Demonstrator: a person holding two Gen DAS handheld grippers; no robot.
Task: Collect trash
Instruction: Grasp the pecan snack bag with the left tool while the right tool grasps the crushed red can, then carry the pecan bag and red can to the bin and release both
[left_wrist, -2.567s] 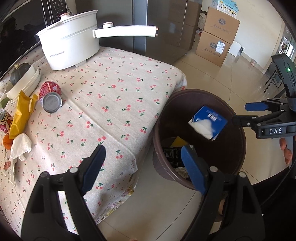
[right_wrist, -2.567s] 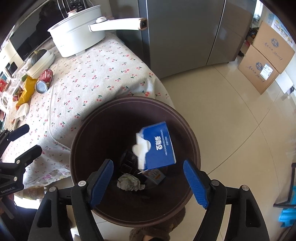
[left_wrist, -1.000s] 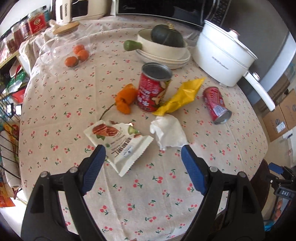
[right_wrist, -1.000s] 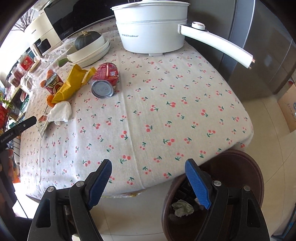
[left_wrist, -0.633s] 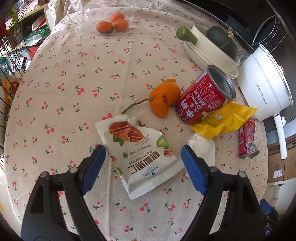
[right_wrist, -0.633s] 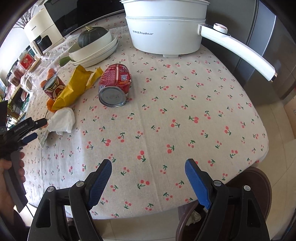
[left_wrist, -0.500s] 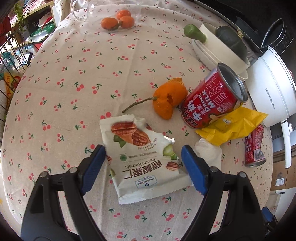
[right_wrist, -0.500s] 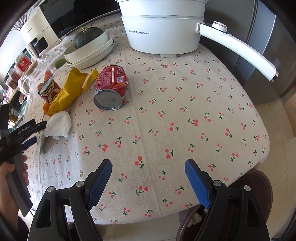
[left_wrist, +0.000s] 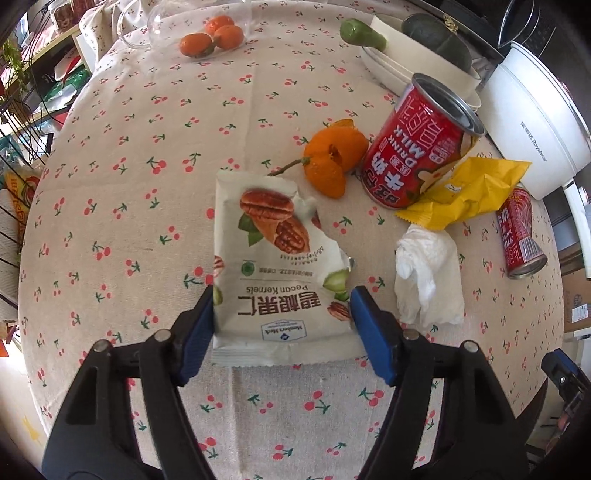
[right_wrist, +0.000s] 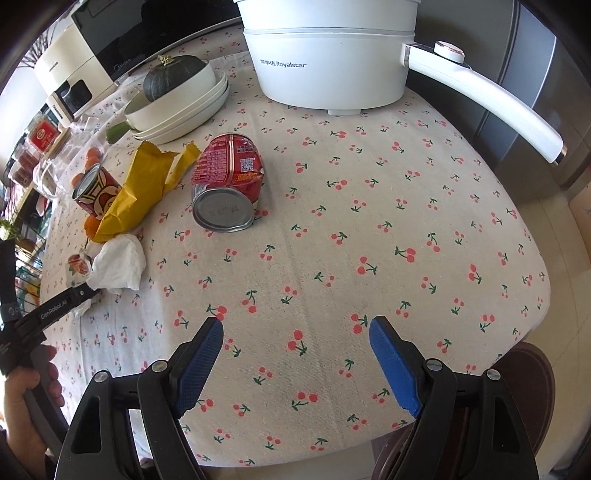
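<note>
Between the parted blue fingers of the left gripper (left_wrist: 282, 328): pecan kernels packet (left_wrist: 275, 266), flat on the cherry-print tablecloth (left_wrist: 122, 177), torn edge far. Beside it: crumpled tissue (left_wrist: 428, 278), yellow wrapper (left_wrist: 465, 194), upright milk can (left_wrist: 421, 142), orange peel (left_wrist: 332, 162). Right gripper (right_wrist: 295, 362): fingers apart, empty, over bare cloth; fallen red can (right_wrist: 227, 182) beyond.

The snack bag (left_wrist: 275, 266) reads "Pecan Kernels", the upright can (left_wrist: 421, 142) "DRINK MILK", the white pot (right_wrist: 325, 55) "Royalstar", the left gripper (right_wrist: 55, 306) "GenRobot.AI"
</note>
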